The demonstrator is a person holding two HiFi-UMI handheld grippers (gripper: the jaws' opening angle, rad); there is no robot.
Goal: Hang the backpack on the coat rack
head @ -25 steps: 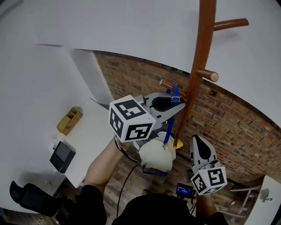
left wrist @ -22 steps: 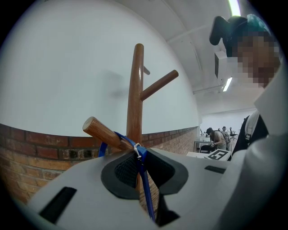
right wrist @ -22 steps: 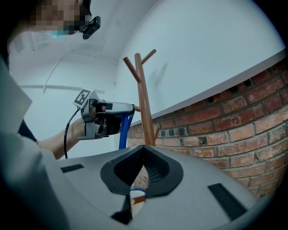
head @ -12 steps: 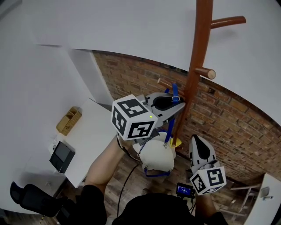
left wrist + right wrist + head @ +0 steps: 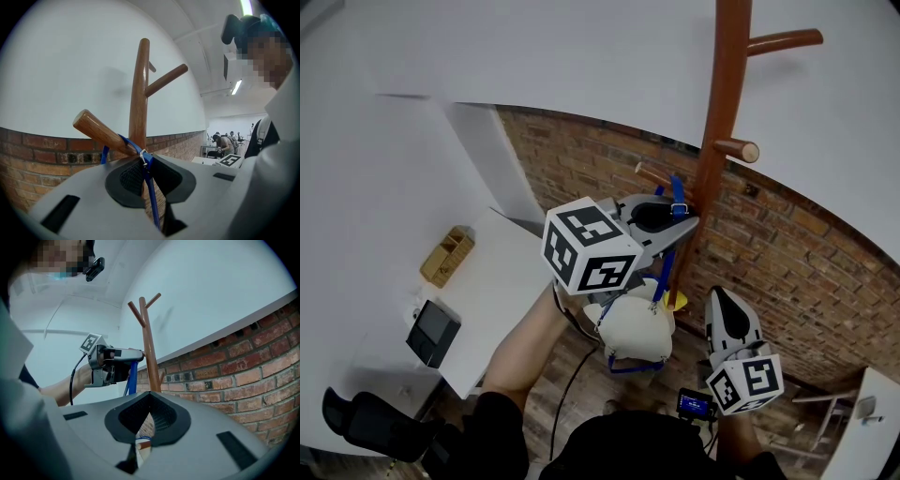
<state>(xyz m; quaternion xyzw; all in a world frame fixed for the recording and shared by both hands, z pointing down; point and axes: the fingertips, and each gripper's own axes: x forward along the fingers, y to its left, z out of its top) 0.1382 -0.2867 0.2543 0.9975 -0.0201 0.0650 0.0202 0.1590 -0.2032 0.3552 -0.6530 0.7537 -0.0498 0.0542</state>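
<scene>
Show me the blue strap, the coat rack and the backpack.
Blue strap (image 5: pixel 149 193): left gripper view, stretch between the jaws.
Coat rack (image 5: pixel 727 84): head view, upright pole.
Backpack (image 5: pixel 636 330): head view, white body.

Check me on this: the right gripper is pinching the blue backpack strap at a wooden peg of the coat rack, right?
No, the left gripper is pinching the blue backpack strap at a wooden peg of the coat rack; the left gripper view shows it between those jaws. The right gripper holds nothing.
</scene>
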